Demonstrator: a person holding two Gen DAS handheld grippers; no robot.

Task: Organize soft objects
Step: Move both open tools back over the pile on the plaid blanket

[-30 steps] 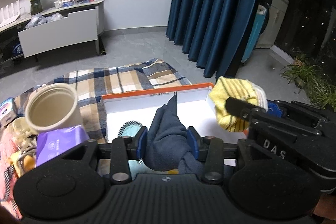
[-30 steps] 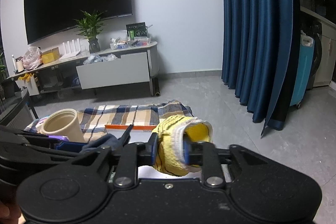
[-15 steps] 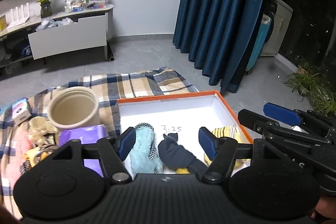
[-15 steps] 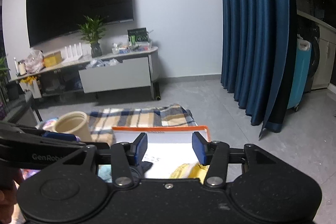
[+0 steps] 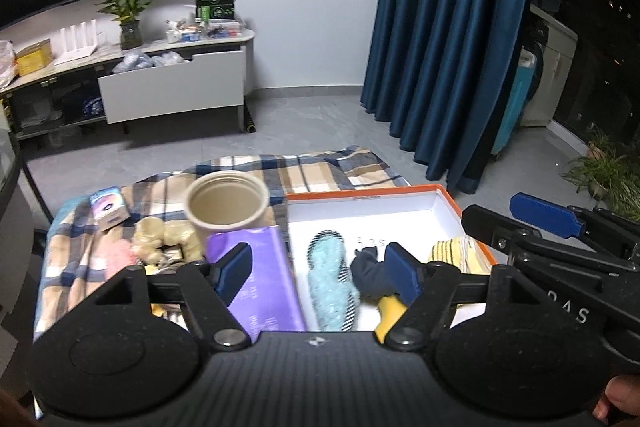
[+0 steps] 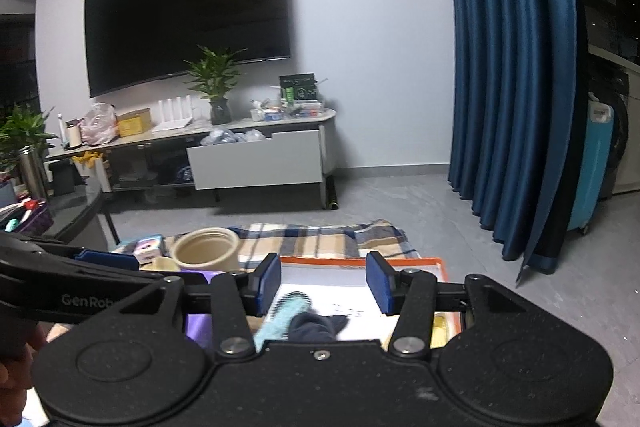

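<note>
The dark blue sock [image 5: 370,273] has been let go by the left gripper [image 5: 320,273], whose jaws have just been opening with nothing gripped. It is now lying in the orange-edged box [image 5: 444,191], at 3 o'clock of the light blue sock [image 5: 330,283]. The yellow striped sock [image 5: 454,253] has been dropped by the right gripper [image 6: 324,285], now wide apart and empty, at the box's 3 o'clock side. Both grippers have been lifted up and back.

An orange-rimmed white box [image 5: 440,191] holds a fluffy light-blue sock [image 5: 329,277], a navy sock [image 5: 370,273] and a yellow striped sock [image 5: 454,251]. The blanket [image 5: 312,169] is blue-and-tan plaid; the cup [image 5: 226,205] is cream; the packet [image 5: 266,287] is purple.
</note>
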